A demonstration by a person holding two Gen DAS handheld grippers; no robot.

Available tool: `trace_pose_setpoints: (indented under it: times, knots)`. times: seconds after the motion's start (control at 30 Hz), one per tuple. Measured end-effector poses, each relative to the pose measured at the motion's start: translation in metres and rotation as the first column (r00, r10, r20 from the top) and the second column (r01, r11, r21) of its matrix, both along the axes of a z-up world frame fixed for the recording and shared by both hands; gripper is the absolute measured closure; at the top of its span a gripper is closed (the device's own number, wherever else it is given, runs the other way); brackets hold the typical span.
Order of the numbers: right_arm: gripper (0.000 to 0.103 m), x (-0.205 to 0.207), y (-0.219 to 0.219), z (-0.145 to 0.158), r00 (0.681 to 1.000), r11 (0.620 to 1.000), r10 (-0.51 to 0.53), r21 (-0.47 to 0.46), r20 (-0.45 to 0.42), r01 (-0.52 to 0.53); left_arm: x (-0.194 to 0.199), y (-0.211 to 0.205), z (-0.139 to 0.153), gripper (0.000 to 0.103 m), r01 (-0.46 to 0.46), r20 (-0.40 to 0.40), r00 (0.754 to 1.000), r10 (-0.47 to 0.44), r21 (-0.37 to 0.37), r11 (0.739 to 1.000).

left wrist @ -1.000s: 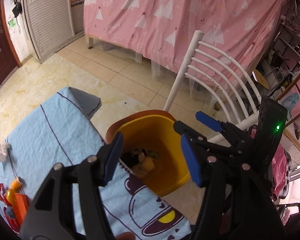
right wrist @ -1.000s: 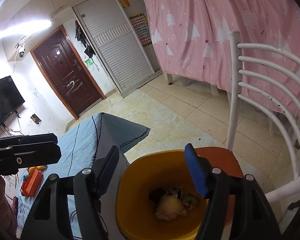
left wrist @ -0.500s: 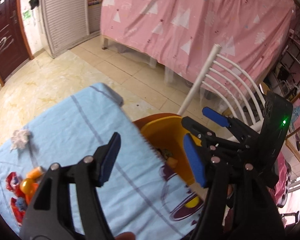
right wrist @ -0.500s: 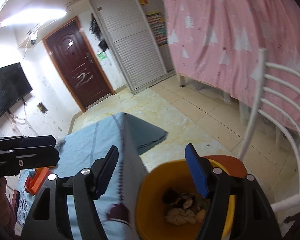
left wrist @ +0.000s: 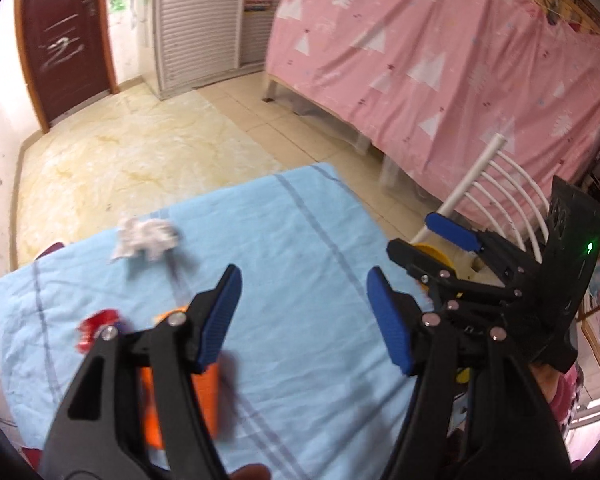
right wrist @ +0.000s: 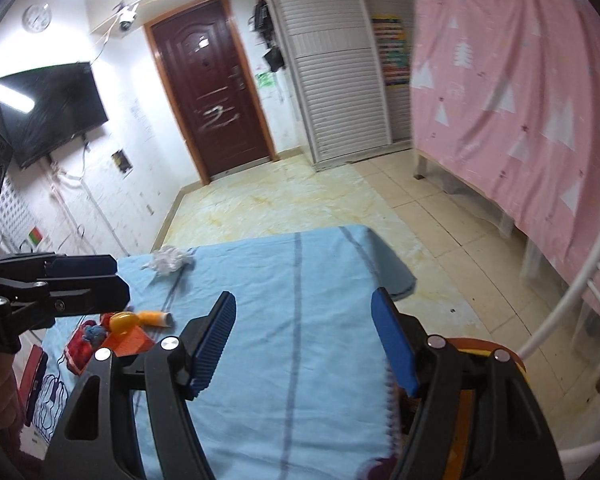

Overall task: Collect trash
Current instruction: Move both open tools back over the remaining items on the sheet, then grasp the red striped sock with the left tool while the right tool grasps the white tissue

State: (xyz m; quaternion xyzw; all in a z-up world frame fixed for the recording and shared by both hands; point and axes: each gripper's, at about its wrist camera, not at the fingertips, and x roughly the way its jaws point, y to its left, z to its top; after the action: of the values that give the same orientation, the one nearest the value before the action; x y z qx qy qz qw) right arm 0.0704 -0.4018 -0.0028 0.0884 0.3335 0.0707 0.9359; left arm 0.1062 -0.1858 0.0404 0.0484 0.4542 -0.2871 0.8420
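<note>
A crumpled white tissue (left wrist: 144,240) lies near the far edge of the blue tablecloth (left wrist: 300,240); it also shows in the right wrist view (right wrist: 168,260). A red wrapper (left wrist: 96,328) and an orange packet (left wrist: 208,392) lie nearer, with an orange toy (right wrist: 140,320) in the right wrist view. The yellow bin (left wrist: 432,256) is mostly hidden behind the right gripper. My left gripper (left wrist: 304,320) is open and empty above the cloth. My right gripper (right wrist: 304,344) is open and empty, with the bin rim (right wrist: 480,346) just under it at right.
A white slatted chair (left wrist: 496,196) stands beside the bin. A pink curtain (left wrist: 440,60) hangs at the right. A brown door (right wrist: 208,92) and a wall TV (right wrist: 48,108) are beyond the tiled floor (right wrist: 320,196).
Both grippers have swung left from over the bin to over the table. The tissue and the orange and red items have come into view. Both stay open.
</note>
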Motion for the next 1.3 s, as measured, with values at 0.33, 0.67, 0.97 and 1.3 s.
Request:
trace_pose_setpoints:
  times: [0.33,0.67,0.97,1.3]
  knots:
    - [0.039,0.035,0.065,0.003,0.993,0.993,0.111,-0.042,-0.030,-0.112,0.017,0.090,-0.001,0.041,-0.119,0.033,0.993,0.117,0.063,0.991]
    - [0.039,0.065,0.119,-0.009,0.977,0.977,0.197,-0.071,-0.086,-0.203,0.019,0.151,-0.027,0.041,-0.181,-0.038,0.982,0.184,0.076,0.981]
    - [0.039,0.094,0.147,-0.018,0.967,0.970,0.226,-0.062,-0.117,-0.234,0.007,0.172,-0.064,0.041,-0.156,-0.123,0.978,0.170,0.118,0.981]
    - [0.039,0.133,0.162,-0.028,0.967,0.973,0.214,-0.057,-0.141,-0.223,0.005,0.172,-0.097,0.041,-0.087,-0.189,0.975,0.115,0.151,0.985]
